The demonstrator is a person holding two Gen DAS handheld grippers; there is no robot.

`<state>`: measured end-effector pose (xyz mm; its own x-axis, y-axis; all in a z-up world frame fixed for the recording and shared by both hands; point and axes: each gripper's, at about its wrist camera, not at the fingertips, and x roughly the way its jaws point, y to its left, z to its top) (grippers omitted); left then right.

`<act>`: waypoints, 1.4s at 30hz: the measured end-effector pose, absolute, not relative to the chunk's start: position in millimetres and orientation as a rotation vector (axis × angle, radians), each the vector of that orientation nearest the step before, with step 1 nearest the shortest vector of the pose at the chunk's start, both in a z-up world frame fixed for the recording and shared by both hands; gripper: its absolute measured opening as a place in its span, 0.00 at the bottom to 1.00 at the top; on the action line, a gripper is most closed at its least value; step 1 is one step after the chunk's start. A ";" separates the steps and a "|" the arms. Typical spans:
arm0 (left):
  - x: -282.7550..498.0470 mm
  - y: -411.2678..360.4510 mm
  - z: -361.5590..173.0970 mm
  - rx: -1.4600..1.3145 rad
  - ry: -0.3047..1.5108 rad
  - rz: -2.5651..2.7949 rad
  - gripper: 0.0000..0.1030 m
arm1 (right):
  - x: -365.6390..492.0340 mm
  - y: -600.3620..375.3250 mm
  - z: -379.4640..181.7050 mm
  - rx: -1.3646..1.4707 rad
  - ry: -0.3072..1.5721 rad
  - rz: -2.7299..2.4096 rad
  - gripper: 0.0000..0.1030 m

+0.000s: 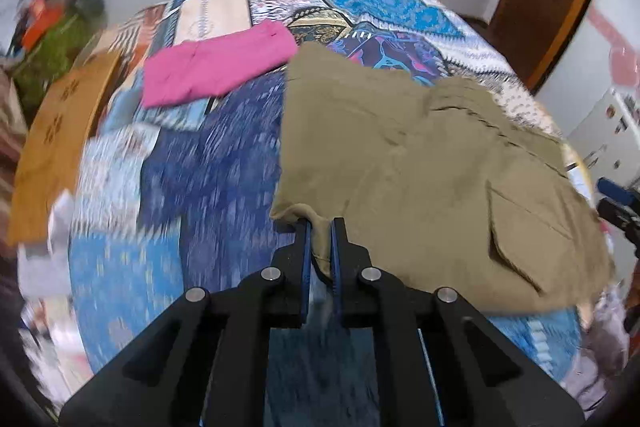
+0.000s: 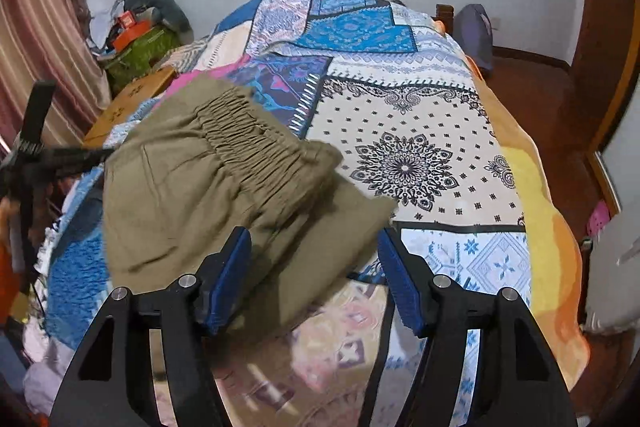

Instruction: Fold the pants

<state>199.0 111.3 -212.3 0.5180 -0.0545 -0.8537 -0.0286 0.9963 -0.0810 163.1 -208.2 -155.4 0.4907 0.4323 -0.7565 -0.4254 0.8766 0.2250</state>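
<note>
Pinching a bunched fold at the near left corner of the olive pants [image 1: 420,163], the left gripper [image 1: 320,227] has its two blue-padded fingers drawn close together with only the cloth between them, and that corner rises into the jaws while the rest of the garment spreads away to the right over the patchwork bedspread [image 1: 208,163]. The right gripper [image 2: 314,239] stands wide apart and holds nothing; its left pad overlaps the near part of the pants [image 2: 224,187] and its right pad lies just off the cloth's right corner, above the bedspread [image 2: 432,131]. The pants lie folded over on themselves, a flapped pocket toward the near right in the left wrist view and the gathered elastic waistband running diagonally across the middle in the right wrist view. Beyond the pants' far left edge, a folded pink garment [image 1: 216,67] rests flat on the bedspread, close to the olive cloth. Left of the bed stands a wooden board [image 1: 64,139], and behind it a green pile topped with an orange box [image 2: 132,27]. Both grippers point along the bed toward the far wall, tilted downward at the cloth.
</note>
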 end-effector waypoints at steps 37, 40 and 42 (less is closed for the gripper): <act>211.3 38.7 -176.6 0.024 0.961 -0.260 0.30 | 165.5 -134.0 -141.3 -0.063 0.842 0.763 0.58; 225.7 26.7 -200.1 0.078 1.010 -0.256 0.30 | 173.6 -116.0 -155.4 -0.112 0.888 0.798 0.54; 233.2 29.4 -214.8 0.082 1.039 -0.248 0.30 | 181.4 -106.9 -172.2 -0.150 0.977 0.820 0.54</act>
<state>233.2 29.4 -214.8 0.4820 -0.1641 -0.8607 0.2417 0.9691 -0.0494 181.4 -106.9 -172.2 0.2928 0.5488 -0.7830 -0.6762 0.6978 0.2362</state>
